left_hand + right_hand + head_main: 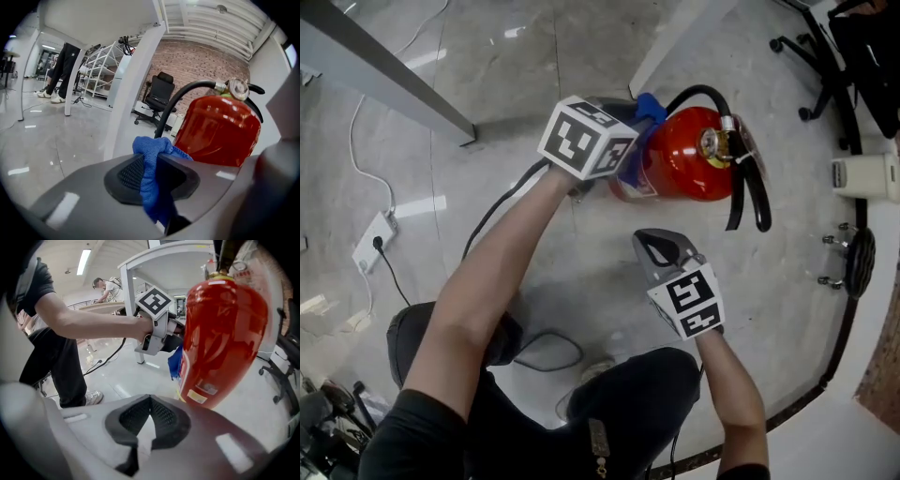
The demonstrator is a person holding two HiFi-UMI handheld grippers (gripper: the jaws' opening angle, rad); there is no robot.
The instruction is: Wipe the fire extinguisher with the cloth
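Note:
A red fire extinguisher (689, 155) stands on the pale floor, with its black hose arching over the top and a brass valve at the head. My left gripper (623, 169) is against its left side, shut on a blue cloth (649, 108). In the left gripper view the cloth (154, 145) bunches out between the fingertips right beside the red body (218, 129). My right gripper (661, 246) hangs shut and empty in front of the extinguisher, a little apart from it. In the right gripper view the extinguisher (220, 333) fills the right side and the cloth (176, 362) touches its flank.
A white table leg (675, 42) rises just behind the extinguisher. A grey beam (384, 80) crosses the upper left. A power strip (373, 241) and cables (548, 352) lie on the floor at left. An office chair (825, 56) and a white box (862, 175) stand at right.

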